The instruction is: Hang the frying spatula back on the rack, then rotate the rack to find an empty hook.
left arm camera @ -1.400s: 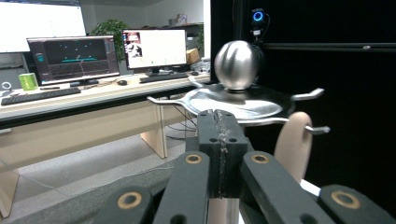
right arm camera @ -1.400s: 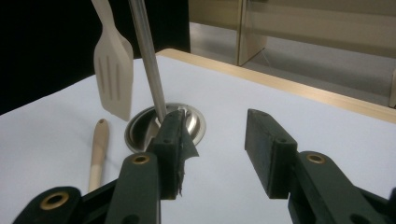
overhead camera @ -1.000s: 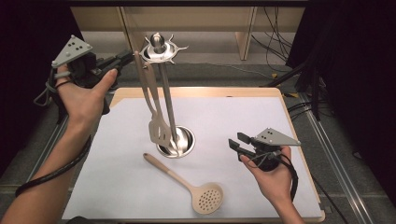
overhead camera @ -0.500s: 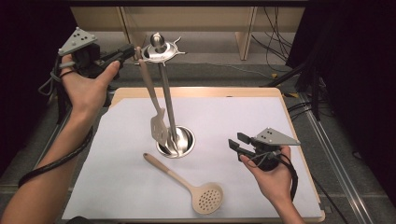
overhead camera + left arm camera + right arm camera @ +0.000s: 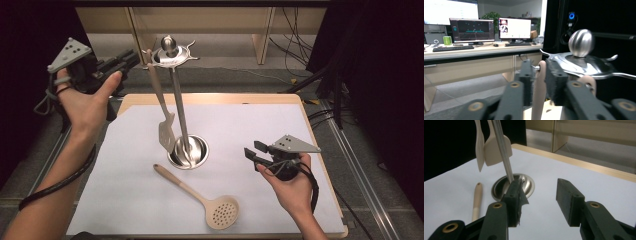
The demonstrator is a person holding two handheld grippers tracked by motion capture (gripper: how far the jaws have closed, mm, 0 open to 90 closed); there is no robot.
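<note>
Hanging spatula (image 5: 166,131) and steel rack (image 5: 175,54) bear no readable writing.

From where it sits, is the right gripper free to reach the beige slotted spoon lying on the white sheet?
Probably yes. The right gripper has open, empty jaws, and only bare white sheet lies between it and the beige slotted spoon; the steel stand sits off to one side.

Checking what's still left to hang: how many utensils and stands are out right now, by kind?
Hanging spatulas: 2
Slotted spoon, lying flat: 1
Metal stand: 1
Total: 4
</note>
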